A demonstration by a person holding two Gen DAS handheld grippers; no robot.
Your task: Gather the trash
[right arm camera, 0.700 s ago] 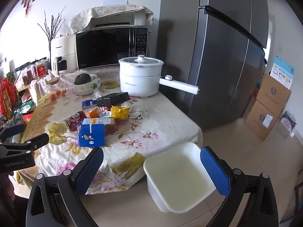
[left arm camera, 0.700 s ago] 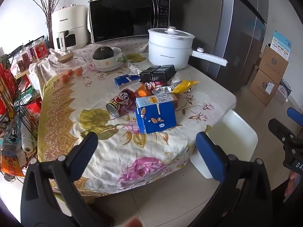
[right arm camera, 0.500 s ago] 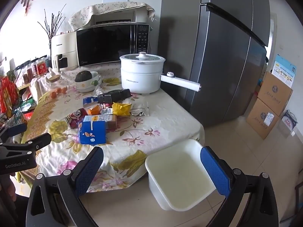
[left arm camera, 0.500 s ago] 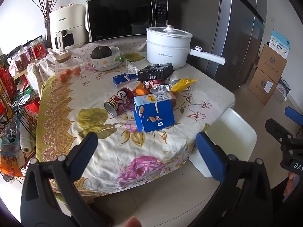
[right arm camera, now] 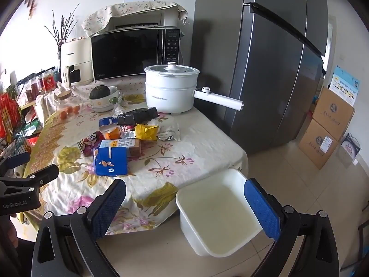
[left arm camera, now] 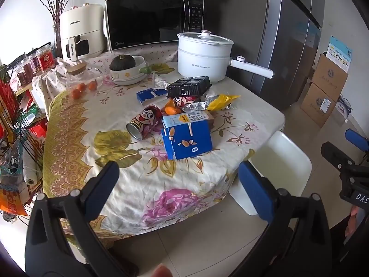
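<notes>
A pile of trash lies mid-table: a blue milk carton [left arm camera: 187, 138] [right arm camera: 111, 161], a red can [left arm camera: 144, 125] on its side, a yellow wrapper [left arm camera: 223, 101] [right arm camera: 146, 132], a black plastic tray [left arm camera: 189, 86] [right arm camera: 137, 115], a small blue box [left arm camera: 150, 95] and a foil wrapper [right arm camera: 169, 132]. A white bin [right arm camera: 216, 212] [left arm camera: 279, 168] stands on the floor at the table's near right corner. My left gripper [left arm camera: 178, 184] is open and empty, short of the table edge. My right gripper [right arm camera: 184, 205] is open and empty above the bin's near side.
The flowered tablecloth [left arm camera: 147, 180] hangs over the table edge. A white electric pot [left arm camera: 204, 55] with a long handle, a bowl with a squash [left arm camera: 126, 69], a microwave [left arm camera: 154, 22] and an air fryer [left arm camera: 80, 32] stand behind. A grey fridge [right arm camera: 272, 69], cardboard boxes [right arm camera: 327, 127] and a wire rack [left arm camera: 13, 124] flank the table.
Both grippers have drifted slightly; the table scene sits a little lower and closer in both views. Both stay open and empty.
</notes>
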